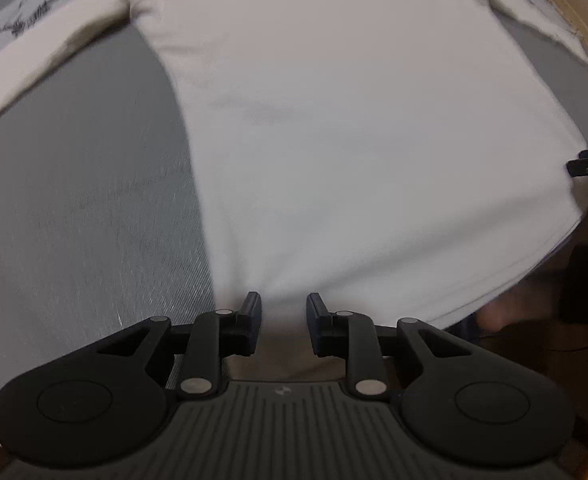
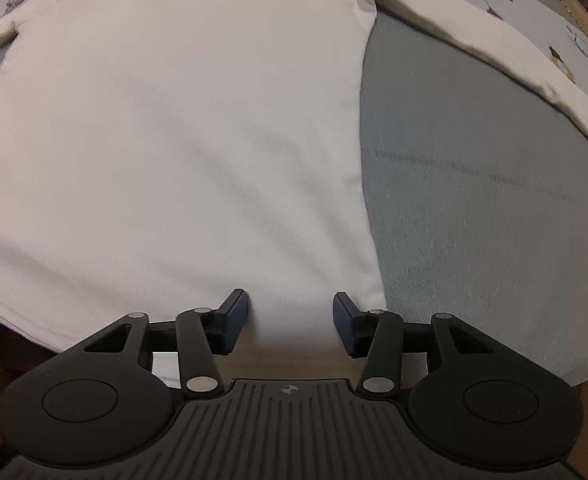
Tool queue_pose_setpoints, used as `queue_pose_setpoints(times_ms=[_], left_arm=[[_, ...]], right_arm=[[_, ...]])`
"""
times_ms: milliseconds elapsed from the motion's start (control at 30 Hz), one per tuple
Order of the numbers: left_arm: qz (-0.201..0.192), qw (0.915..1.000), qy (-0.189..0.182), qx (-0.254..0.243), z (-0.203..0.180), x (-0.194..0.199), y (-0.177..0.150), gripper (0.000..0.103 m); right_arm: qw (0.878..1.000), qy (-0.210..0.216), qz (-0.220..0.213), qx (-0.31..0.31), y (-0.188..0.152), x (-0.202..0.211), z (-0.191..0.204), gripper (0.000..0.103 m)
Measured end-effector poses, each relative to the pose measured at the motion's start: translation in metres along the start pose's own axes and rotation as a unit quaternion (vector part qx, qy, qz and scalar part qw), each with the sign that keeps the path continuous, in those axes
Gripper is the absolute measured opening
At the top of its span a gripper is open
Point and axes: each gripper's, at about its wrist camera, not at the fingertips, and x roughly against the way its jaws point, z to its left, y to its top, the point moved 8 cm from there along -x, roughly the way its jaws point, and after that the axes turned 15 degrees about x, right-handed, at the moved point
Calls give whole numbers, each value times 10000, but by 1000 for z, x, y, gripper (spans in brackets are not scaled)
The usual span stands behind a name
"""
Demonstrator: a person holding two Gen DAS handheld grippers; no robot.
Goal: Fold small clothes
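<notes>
Now we have a white long-sleeved shirt (image 2: 181,128) spread flat on the grey bed cover (image 2: 474,208), sleeves out to the sides and its hem hanging just over the near edge. Our left gripper (image 1: 283,322) and right gripper (image 2: 291,322) sit at that hem near its two corners, jaws parted with cloth between them but nothing pinched. We judge the grasp comes next: close both evenly on the hem, then lift together so the fold stays square.

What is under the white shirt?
The white shirt lies spread flat on a gray cloth, which shows beside its body and beneath its sleeves. Whatever sits directly under the shirt's middle is covered, so that cannot be seen.
</notes>
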Motion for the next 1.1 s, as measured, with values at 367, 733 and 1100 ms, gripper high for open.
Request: queue_pose_setpoints(times_ms=[367,733,1100], left_arm=[[-3000,9531,-396,-101,13,142,111,49],[-3386,9401,275,287,96,159,169,53],[-3033,9501,733,30,126,116,172,53]], right_arm=[[9694,-308,-2376,-538,78,101,-25,49],[9132,-483,-3971,-777,184,181,-73,70],[9280,59,-3582,-1021,242,115,-49,69]])
